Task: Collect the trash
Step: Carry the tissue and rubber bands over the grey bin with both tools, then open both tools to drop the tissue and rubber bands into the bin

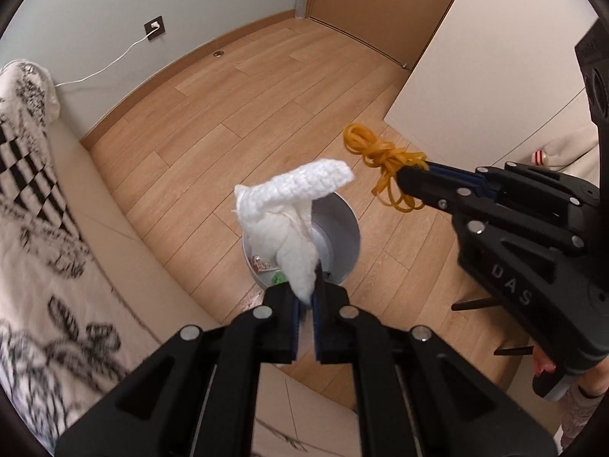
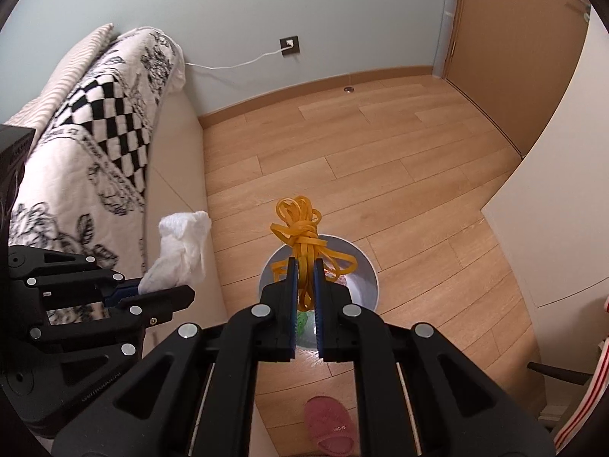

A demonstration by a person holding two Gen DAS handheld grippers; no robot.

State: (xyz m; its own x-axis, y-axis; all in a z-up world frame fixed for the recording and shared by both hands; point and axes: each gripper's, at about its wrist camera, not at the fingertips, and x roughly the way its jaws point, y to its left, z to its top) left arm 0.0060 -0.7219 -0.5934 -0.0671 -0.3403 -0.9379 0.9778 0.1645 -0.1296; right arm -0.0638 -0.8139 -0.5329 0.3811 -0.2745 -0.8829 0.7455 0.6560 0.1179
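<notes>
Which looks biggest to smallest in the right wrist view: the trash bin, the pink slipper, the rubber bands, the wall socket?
1. Trash bin
2 and 3. Rubber bands and pink slipper: they look alike, and the bands hang much nearer the camera, so I won't rank them.
4. Wall socket

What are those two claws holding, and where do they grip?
The left gripper pinches a white tissue by its lower end. The right gripper pinches a yellow rubber-band bundle around its middle strands.
</notes>
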